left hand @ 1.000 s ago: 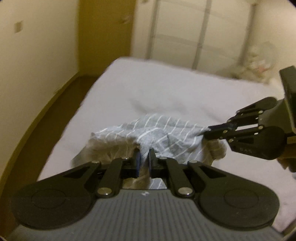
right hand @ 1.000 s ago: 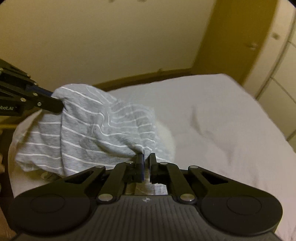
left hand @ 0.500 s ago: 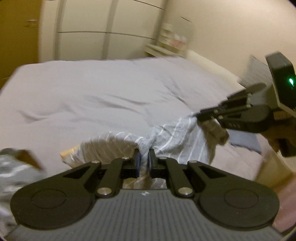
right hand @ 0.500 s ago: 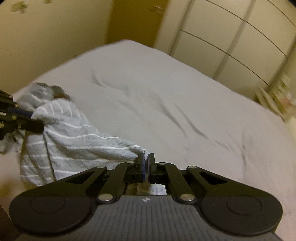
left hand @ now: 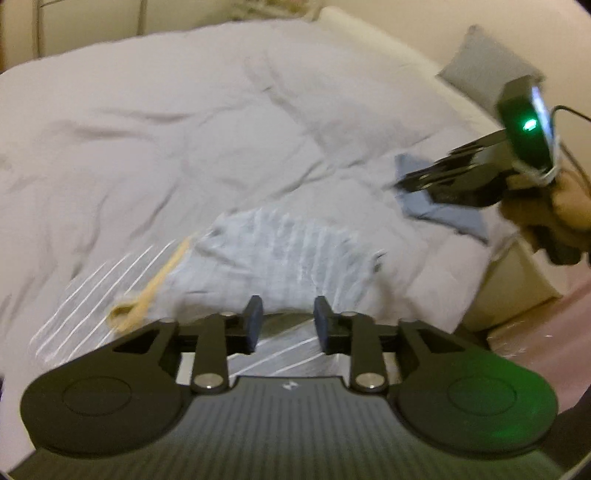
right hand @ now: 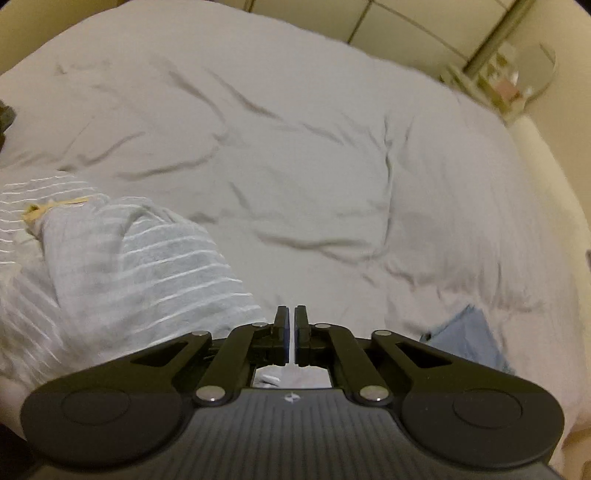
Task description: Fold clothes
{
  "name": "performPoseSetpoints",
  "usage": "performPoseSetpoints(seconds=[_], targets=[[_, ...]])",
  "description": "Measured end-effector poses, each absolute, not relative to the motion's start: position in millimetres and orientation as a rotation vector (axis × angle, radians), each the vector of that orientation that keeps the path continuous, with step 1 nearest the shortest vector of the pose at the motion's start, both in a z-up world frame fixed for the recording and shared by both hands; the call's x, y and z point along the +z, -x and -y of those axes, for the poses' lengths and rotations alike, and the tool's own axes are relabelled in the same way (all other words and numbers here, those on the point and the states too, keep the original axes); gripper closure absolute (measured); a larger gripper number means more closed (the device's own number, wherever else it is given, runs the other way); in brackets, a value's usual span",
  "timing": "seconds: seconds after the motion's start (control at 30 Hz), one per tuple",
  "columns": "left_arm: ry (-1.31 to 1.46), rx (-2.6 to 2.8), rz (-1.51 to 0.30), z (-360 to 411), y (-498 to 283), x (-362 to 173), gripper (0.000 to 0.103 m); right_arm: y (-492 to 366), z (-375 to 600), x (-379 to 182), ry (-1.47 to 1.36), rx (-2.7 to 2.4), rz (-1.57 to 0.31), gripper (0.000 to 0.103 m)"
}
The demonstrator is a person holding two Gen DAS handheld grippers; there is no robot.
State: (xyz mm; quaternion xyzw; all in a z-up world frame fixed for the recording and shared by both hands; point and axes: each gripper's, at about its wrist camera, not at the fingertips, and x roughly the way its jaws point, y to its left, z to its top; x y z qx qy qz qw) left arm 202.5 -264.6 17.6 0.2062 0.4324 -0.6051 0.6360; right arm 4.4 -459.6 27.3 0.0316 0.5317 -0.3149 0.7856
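A grey garment with white stripes (left hand: 288, 251) lies crumpled on the pale bed (left hand: 184, 110), a tan strip (left hand: 155, 284) along its left edge. My left gripper (left hand: 287, 321) hangs just above its near edge; the jaws are opening and no cloth is pinched between them. In the right wrist view the garment (right hand: 140, 266) lies left of my right gripper (right hand: 290, 325). That gripper is all but shut, its jaws just starting to open, with only a hairline between the pads and no cloth in it. In the left wrist view a hand (left hand: 569, 206) holds the right gripper (left hand: 400, 184) clear of the garment.
A small blue cloth (left hand: 443, 210) lies on the bed under the right gripper, also at lower right (right hand: 469, 332). A grey pillow (left hand: 480, 66) leans at the headboard. Wardrobe doors (right hand: 406, 22) and a cluttered shelf (right hand: 509, 81) stand beyond the bed (right hand: 295, 147). Floor (left hand: 554, 332) shows at right.
Both grippers swung the striped garment across the bed and lowered it. The left jaws have parted and let go. The garment now lies on the sheet, away from the right gripper's tips.
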Motion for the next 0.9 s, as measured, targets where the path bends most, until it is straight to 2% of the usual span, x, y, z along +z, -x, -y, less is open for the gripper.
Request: performPoseSetpoints(seconds=[0.13,0.2,0.23,0.27,0.37,0.47,0.5,0.53,0.6,0.67,0.9], targets=[[-0.505,-1.216,-1.051,248,-228,2,0.072,-19,459,17,-0.127,-0.546,-1.111,0.081],[-0.533,-1.140,-1.061,236,-240,-6,0.069,-41,444,12,-0.153,-0.452,-1.090,0.067],[-0.549,-1.106,-1.062,229,-247,-11,0.066,-51,437,9,-0.166,-0.405,-1.080,0.053],[-0.562,-1.075,-1.062,226,-255,-15,0.065,-62,429,6,-0.178,-0.358,-1.069,0.047],[-0.586,-1.029,-1.071,217,-278,-30,0.064,-97,397,-12,-0.182,-0.242,-1.052,0.042],[-0.604,-1.031,-1.074,212,-295,-42,0.064,-134,364,-37,-0.108,-0.218,-1.114,0.027],[-0.617,-1.040,-1.065,212,-298,-44,0.064,-143,355,-47,-0.077,-0.241,-1.140,0.026],[-0.629,-1.049,-1.056,212,-301,-46,0.064,-149,350,-53,-0.049,-0.275,-1.156,0.028],[-0.640,-1.075,-1.039,216,-303,-47,0.064,-153,350,-63,-0.065,-0.335,-1.171,0.056],[-0.641,-1.111,-1.023,221,-306,-47,0.064,-146,354,-60,-0.112,-0.395,-1.175,0.101],[-0.717,-1.318,-0.913,257,-291,-46,0.063,-53,375,13,-0.229,-0.638,-1.094,0.103]])
